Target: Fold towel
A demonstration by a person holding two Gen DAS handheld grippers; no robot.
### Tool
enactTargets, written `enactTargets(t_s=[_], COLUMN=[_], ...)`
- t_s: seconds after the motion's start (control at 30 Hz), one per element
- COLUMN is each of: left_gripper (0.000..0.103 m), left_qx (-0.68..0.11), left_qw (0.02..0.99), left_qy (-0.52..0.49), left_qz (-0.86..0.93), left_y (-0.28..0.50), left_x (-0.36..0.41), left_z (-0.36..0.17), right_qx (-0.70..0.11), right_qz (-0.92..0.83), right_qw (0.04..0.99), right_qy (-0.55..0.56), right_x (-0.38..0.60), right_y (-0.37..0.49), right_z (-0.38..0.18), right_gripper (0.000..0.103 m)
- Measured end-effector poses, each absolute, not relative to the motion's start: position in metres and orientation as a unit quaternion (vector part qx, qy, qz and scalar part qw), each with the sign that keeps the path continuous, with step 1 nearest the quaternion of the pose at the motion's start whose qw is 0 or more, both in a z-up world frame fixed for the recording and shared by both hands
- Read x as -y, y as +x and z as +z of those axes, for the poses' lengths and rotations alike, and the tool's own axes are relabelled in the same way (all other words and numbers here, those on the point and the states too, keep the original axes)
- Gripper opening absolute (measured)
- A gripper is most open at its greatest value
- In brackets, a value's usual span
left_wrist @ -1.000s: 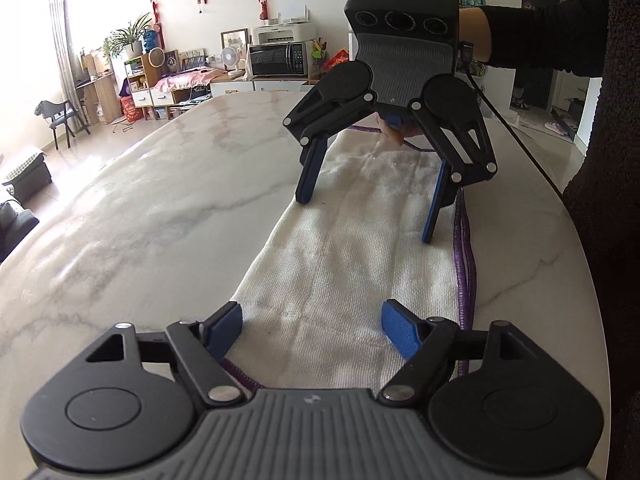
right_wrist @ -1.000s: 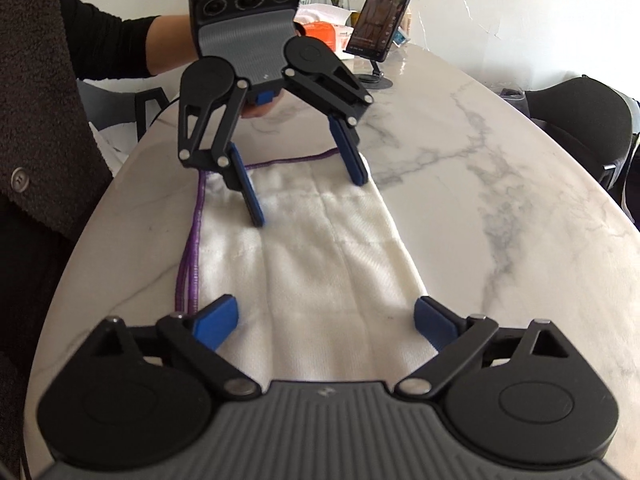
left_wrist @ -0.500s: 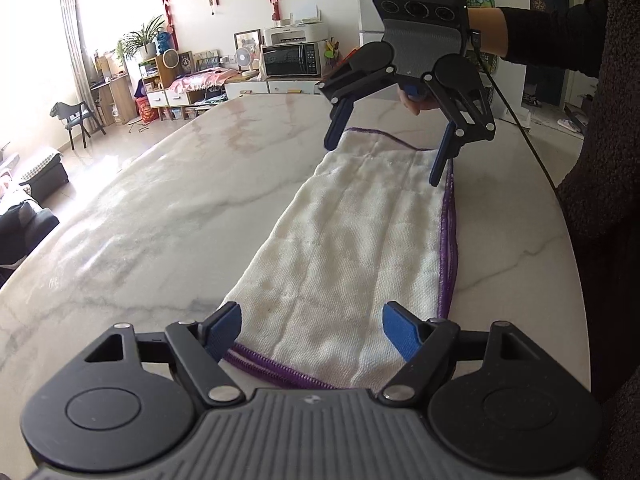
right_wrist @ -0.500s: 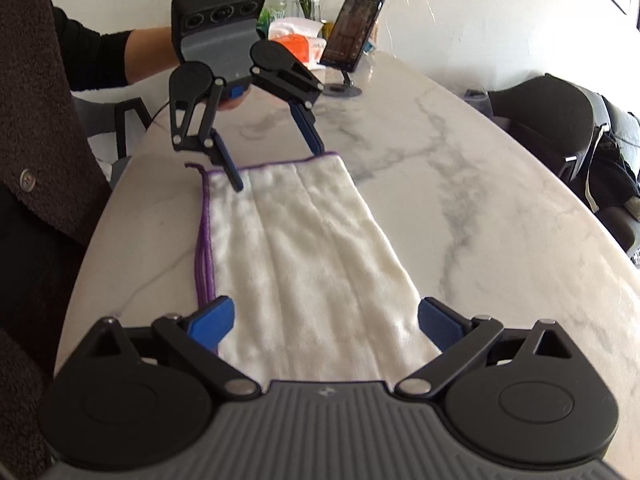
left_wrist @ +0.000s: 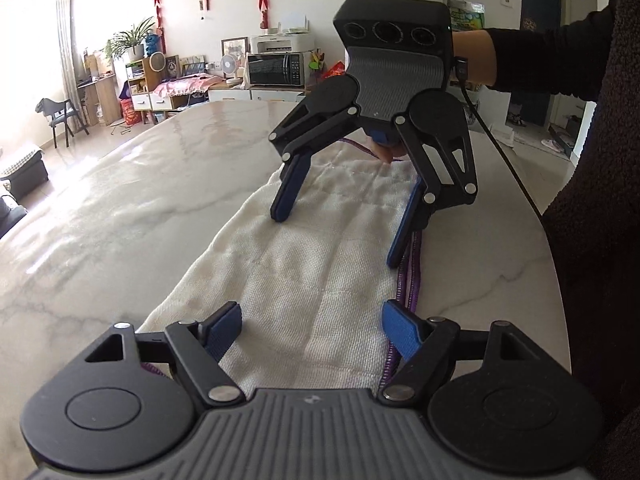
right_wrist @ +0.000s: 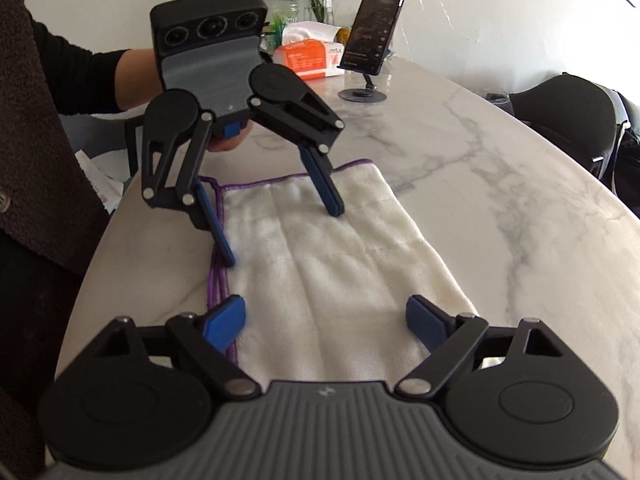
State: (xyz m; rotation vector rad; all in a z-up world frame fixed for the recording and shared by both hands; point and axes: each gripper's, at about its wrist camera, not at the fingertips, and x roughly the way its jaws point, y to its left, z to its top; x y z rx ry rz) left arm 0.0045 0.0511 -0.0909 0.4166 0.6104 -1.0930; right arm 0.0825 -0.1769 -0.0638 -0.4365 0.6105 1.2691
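- Left gripper (left_wrist: 312, 330) spread wide, empty; right gripper (right_wrist: 326, 322) too — jaws just narrowed slightly, astride towel (left_wrist: 320, 280), pads clear.
- We judge it soft, light, limp — pinch end corners.

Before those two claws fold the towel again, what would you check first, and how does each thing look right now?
1. Towel lies flat in a long strip on the table: ok.
2. Left claw is open, astride one end: ok.
3. Right claw is open over the other end, jaws just narrowing, nothing pinched: ok.
4. Purple edges lie lined up along the person's side: ok.
5. Phone stand and tissue pack stand clear of the towel: ok.
6. Fingertips touching the cloth: cannot tell.
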Motion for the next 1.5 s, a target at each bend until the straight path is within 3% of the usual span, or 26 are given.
enactTargets(t_s=[0.47, 0.83, 0.93, 1.23, 1.5], left_gripper=[0.078, 0.078, 0.078, 0.079, 0.079], left_qx=[-0.284, -0.288, -0.290, -0.267, -0.321], left_qw=[0.822, 0.822, 0.827, 0.865, 0.870], left_qy=[0.161, 0.193, 0.184, 0.223, 0.217], left_qz=[-0.468, -0.452, -0.444, -0.362, -0.306], left_y=[-0.005, -0.016, -0.019, -0.028, -0.021], left_x=[-0.081, -0.087, -0.090, -0.065, -0.051], left_z=[-0.092, -0.089, -0.084, -0.071, -0.077], right_qx=[-0.298, -0.303, -0.310, -0.402, -0.451], right_qz=[0.499, 0.456, 0.438, 0.327, 0.282], right_qw=[0.791, 0.815, 0.825, 0.845, 0.840], right_qy=[-0.190, -0.191, -0.180, -0.135, -0.107], right_x=[0.241, 0.263, 0.265, 0.267, 0.262], right_y=[0.066, 0.058, 0.057, 0.057, 0.053], right_z=[-0.065, -0.064, -0.059, -0.050, -0.043], right_gripper=[0.093, 0.096, 0.101, 0.103, 0.103])
